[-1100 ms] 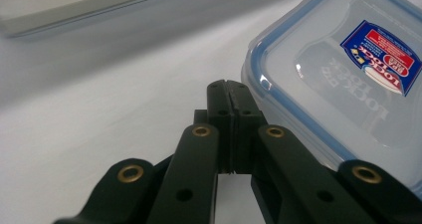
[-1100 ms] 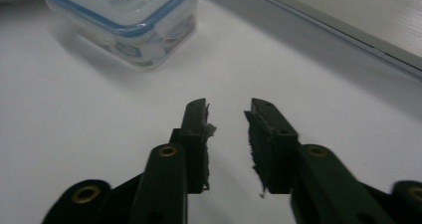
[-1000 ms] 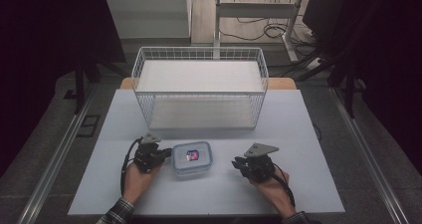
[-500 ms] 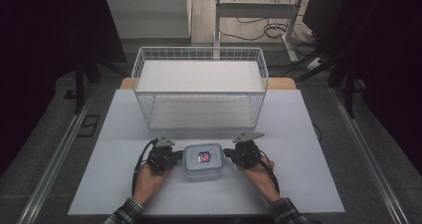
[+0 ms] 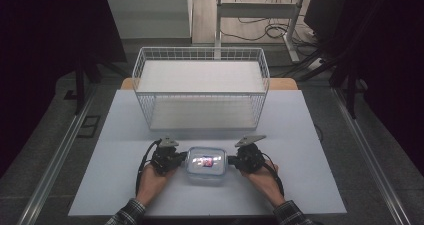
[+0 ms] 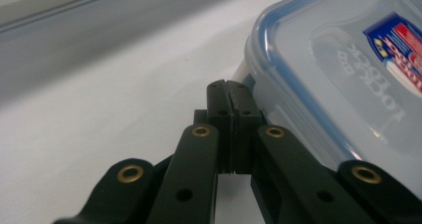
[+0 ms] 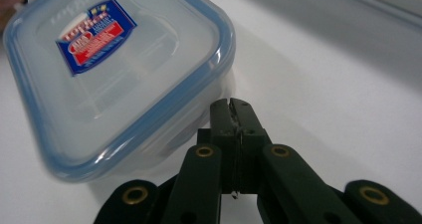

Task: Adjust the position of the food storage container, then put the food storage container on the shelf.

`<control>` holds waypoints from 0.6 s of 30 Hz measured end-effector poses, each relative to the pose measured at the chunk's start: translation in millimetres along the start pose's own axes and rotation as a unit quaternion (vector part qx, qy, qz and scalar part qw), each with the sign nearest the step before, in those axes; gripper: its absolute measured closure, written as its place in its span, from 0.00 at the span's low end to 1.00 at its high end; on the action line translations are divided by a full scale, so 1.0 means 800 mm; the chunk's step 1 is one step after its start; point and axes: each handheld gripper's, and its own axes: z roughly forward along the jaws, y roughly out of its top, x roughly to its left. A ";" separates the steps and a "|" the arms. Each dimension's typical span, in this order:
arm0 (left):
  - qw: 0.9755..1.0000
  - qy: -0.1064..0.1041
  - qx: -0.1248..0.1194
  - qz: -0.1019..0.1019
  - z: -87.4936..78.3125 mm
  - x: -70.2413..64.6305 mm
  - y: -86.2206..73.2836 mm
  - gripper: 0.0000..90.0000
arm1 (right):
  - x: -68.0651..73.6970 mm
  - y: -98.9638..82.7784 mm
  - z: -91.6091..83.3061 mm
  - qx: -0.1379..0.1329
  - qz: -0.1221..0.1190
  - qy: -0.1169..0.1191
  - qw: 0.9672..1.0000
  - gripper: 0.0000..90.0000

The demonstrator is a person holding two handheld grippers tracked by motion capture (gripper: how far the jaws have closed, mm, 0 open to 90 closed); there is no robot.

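A clear plastic food container (image 5: 205,163) with a blue-rimmed lid and a red and blue label (image 7: 94,35) sits on the white table, near its front edge. My left gripper (image 5: 184,160) is at the container's left side. Its jaws are shut, with the tips (image 6: 229,87) against the wall of the container (image 6: 338,74) just under the lid rim. My right gripper (image 5: 230,161) is at the right side, also shut. Its tips (image 7: 231,104) rest by the side of the container (image 7: 124,74) below the lid. Nothing shows between either pair of jaws.
A white wire basket (image 5: 200,52) stands behind the container, in the far middle of the table (image 5: 310,135). Bare table surface lies to either side of the hands. The person's forearms come in from the front edge.
Both hands have come inward and the grippers now flank the container, which has shifted slightly to the right. In the last half second little has moved.
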 end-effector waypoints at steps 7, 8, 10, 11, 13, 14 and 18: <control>1.000 0.009 0.004 -0.026 -0.011 0.013 -0.003 0.88 | 0.000 -0.004 -0.012 -0.008 -0.006 -0.031 0.999 0.88; 1.000 0.009 0.004 -0.026 -0.011 0.013 -0.003 0.83 | 0.000 -0.004 -0.012 -0.008 -0.006 -0.031 0.999 0.88; 1.000 0.009 -0.001 -0.028 -0.018 0.017 -0.005 0.74 | -0.004 -0.007 -0.020 -0.022 -0.006 -0.036 0.999 0.77; 1.000 0.009 -0.001 -0.028 -0.018 0.017 -0.005 0.68 | -0.005 -0.008 -0.024 -0.026 -0.003 -0.036 0.999 0.72; 1.000 0.012 -0.005 -0.022 -0.024 0.019 -0.007 0.57 | -0.008 -0.011 -0.030 -0.036 0.006 -0.033 0.999 0.66; 1.000 0.012 -0.005 -0.022 -0.024 0.019 -0.007 0.52 | -0.009 -0.011 -0.034 -0.039 0.010 -0.033 0.999 0.63; 1.000 -0.005 -0.013 -0.007 -0.038 0.020 -0.009 0.40 | -0.011 -0.013 -0.044 -0.042 0.026 -0.022 0.999 0.55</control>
